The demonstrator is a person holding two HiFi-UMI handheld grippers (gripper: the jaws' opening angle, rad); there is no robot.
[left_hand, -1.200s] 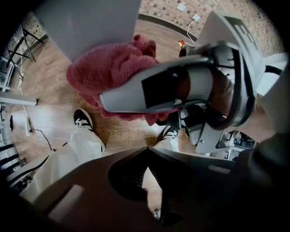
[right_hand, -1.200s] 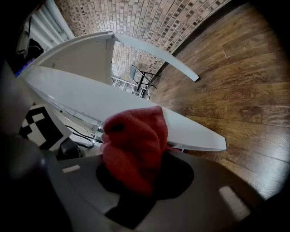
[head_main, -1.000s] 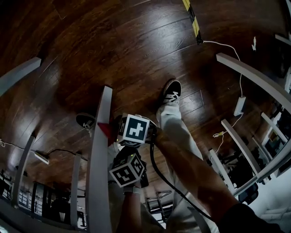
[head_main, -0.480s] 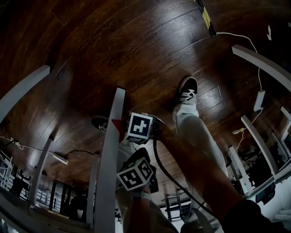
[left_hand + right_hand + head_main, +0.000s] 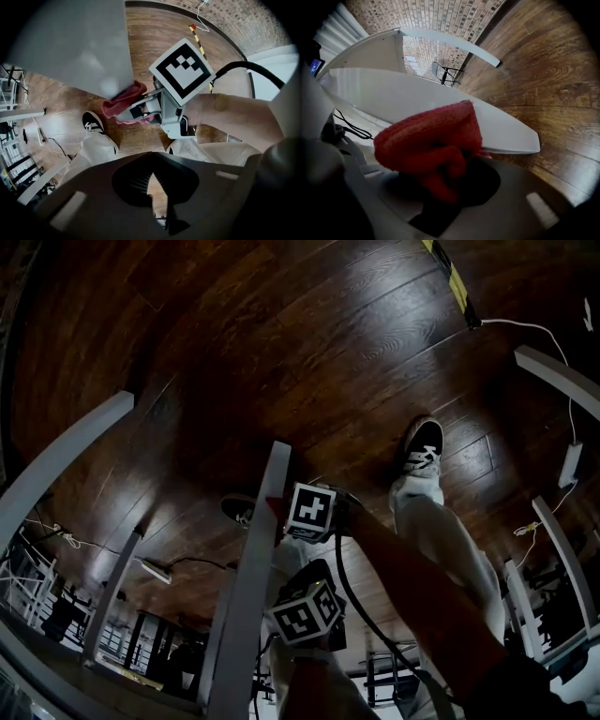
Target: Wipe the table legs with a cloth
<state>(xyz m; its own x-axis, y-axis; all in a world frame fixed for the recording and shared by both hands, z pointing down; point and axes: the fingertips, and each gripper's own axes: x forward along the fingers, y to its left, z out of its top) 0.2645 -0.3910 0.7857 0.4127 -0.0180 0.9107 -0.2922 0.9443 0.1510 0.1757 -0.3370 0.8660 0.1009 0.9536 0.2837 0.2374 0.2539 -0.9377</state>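
Note:
A white table leg (image 5: 251, 601) runs down to the dark wood floor. My right gripper (image 5: 284, 514) is shut on a red cloth (image 5: 273, 506) and holds it against the leg's side, close to the leg's floor end. In the right gripper view the bunched cloth (image 5: 433, 140) fills the jaws and lies on the leg (image 5: 440, 105). The left gripper view shows the right gripper (image 5: 125, 112) with the cloth (image 5: 123, 101) touching the leg (image 5: 84, 47). My left gripper (image 5: 311, 576) hovers just behind the right one, its jaws (image 5: 151, 187) shut with nothing between them.
The person's shoes (image 5: 420, 446) (image 5: 239, 510) stand on the floor either side of the leg. More white table legs (image 5: 66, 460) (image 5: 558, 376) slant at left and right. A power strip with cable (image 5: 569, 465) lies at right, a black-yellow strip (image 5: 455, 282) at the top.
The head camera has swung, so everything sits further right in view. The cloth in the right gripper now lies slightly nearer the leg's floor end. The left gripper follows.

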